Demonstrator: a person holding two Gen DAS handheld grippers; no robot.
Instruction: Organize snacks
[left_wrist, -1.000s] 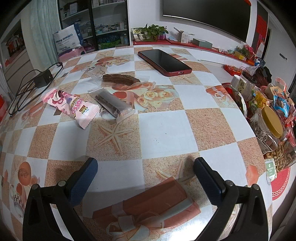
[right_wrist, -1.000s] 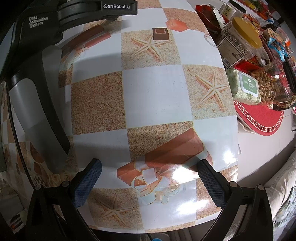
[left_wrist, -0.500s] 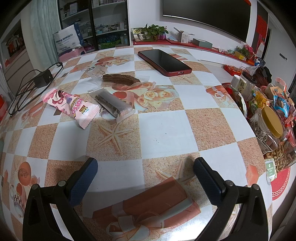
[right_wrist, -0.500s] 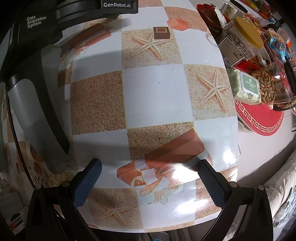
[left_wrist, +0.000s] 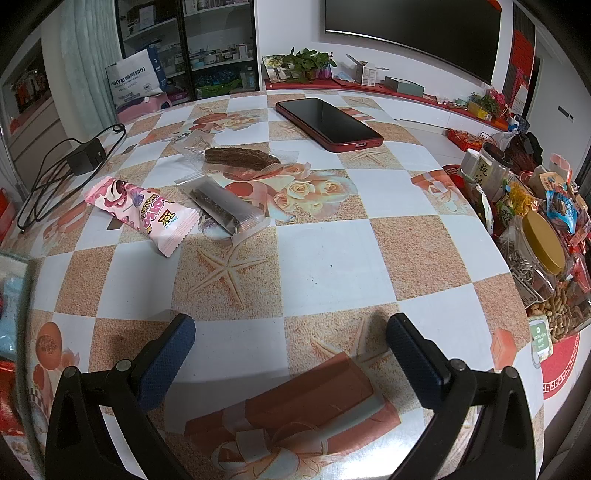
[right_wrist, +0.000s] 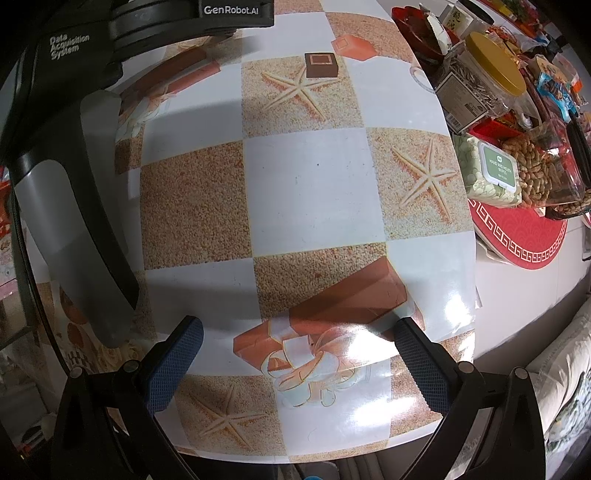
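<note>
Hovering over the table (left_wrist: 325, 258), the left gripper (left_wrist: 290, 338) had its fingers spread wide with nothing between them, and the right gripper (right_wrist: 299, 341) was likewise wide apart and empty. Well beyond the left gripper lay a pink snack packet (left_wrist: 142, 212), just beside a clear-wrapped dark bar (left_wrist: 221, 206) and a brown wrapped snack (left_wrist: 240, 158). Farther off from these snacks lay a red-cased phone (left_wrist: 328, 123).

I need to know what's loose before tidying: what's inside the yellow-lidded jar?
The yellow-lidded jar holds what look like striped sunflower seeds, seen through its clear wall. Its label and lid hide part.
</note>
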